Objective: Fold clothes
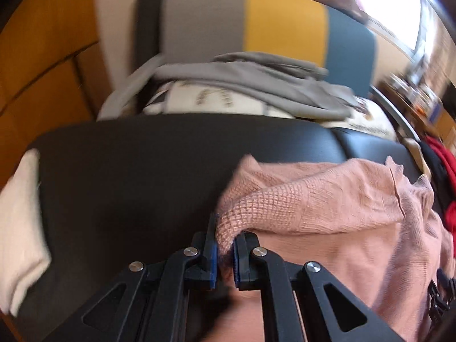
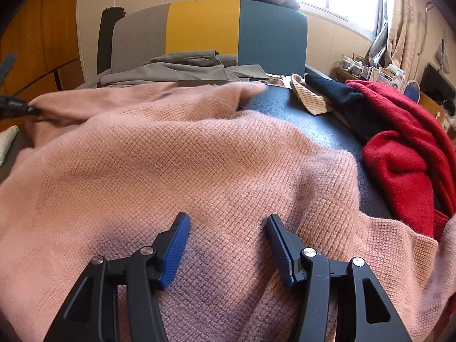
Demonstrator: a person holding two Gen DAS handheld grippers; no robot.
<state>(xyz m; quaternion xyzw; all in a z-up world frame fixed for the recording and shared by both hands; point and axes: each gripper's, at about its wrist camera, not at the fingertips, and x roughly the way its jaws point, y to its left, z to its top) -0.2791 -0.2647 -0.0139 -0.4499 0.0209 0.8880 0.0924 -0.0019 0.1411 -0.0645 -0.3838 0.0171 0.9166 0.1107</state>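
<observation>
A big pink knitted sweater [image 2: 176, 154] lies spread over a black counter [image 1: 136, 171]. It covers most of the near side of the counter.

The left tool [image 1: 225, 249] is pinched tight on a bunched-up edge of the pink sweater, and a bit of the knit sticks up between its blue pads [image 1: 213, 259]. That edge is pulled out to the left over the bare black top. In the right wrist view the left tool shows only as a small dark shape at the far left, right at a corner of the sweater.

The right tool [image 2: 228, 228] hangs just above the middle of the pink sweater. Its two blue pads [image 2: 175, 252] stand wide apart and nothing is between them. It has hold of nothing.

On the right side of the counter lies a red sweater [image 2: 404, 165] in a heap. Its edge touches the pink one. Beside it are a dark navy garment [image 2: 336, 94] and a tan ribbed piece [image 2: 309, 97].

Behind the counter stands a chair [image 2: 205, 25] with a back in grey, yellow and blue stripes. Grey clothes [image 2: 185, 67] lie piled on its seat. A white cloth [image 1: 20, 228] lies at the far left of the counter.
</observation>
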